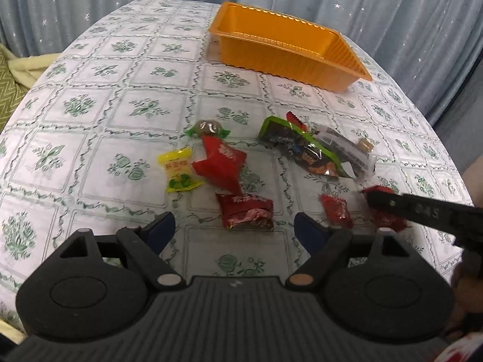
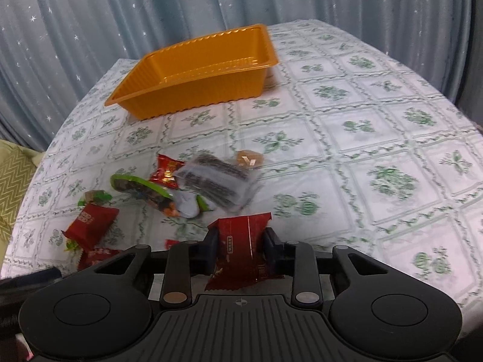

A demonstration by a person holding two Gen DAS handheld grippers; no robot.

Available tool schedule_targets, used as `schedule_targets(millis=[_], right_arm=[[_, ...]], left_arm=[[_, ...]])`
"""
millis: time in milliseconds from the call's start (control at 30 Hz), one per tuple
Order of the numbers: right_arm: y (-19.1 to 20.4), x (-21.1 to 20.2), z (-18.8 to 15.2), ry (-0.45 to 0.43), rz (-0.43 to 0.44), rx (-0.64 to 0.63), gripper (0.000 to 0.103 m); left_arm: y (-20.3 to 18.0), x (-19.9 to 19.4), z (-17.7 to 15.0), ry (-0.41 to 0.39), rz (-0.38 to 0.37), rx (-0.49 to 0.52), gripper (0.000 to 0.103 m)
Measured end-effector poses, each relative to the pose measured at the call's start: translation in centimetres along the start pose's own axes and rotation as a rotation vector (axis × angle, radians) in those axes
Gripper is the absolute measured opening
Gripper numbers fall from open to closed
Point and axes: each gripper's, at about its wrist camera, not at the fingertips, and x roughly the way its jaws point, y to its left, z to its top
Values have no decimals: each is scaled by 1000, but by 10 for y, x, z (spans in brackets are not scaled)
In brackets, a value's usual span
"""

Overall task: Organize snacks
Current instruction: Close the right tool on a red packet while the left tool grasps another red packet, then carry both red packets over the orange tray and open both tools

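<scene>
An empty orange tray (image 1: pixel 347 60) (image 2: pixel 145 69) stands at the far side of the table. Several wrapped snacks lie loose in front of it: a yellow candy (image 1: pixel 178 169), a red packet (image 1: pixel 222 164), a dark red packet (image 1: pixel 246 211), a green-edged packet (image 1: pixel 302 147) (image 2: pixel 142 188) and a clear striped packet (image 2: pixel 217 181). My left gripper (image 1: pixel 234 226) is open, just short of the dark red packet. My right gripper (image 2: pixel 241 249) is shut on a dark red snack packet (image 2: pixel 241 241), held above the table; it shows at the right in the left wrist view (image 1: pixel 380 202).
The table has a white cloth with green flower squares (image 2: pixel 377 138). A blue starred curtain (image 1: pixel 392 6) hangs behind it. A green zigzag cushion (image 2: pixel 12 175) lies beyond the table's left edge. A small brown candy (image 2: pixel 249 158) lies by the clear packet.
</scene>
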Motion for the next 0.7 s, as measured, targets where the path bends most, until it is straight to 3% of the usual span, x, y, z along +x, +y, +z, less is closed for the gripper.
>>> schedule_targets(millis=[133, 300, 367, 433, 700], right_arm=[[-7, -6, -7, 0, -10, 2, 31], [-7, -8, -9, -5, -8, -4, 31], [-8, -8, -9, -6, -6, -1, 31], [-8, -9, -9, -6, -6, 1, 31], [-5, -14, -9, -12, 2, -10, 31]], left_arm=[[-7, 9, 2, -1, 9, 30, 69], [-18, 16, 1, -13, 29, 94, 61], [-23, 17, 0, -20, 41, 116, 54], [-27, 18, -1, -31, 59, 133, 39], [-28, 7, -8, -32, 39, 133, 34]])
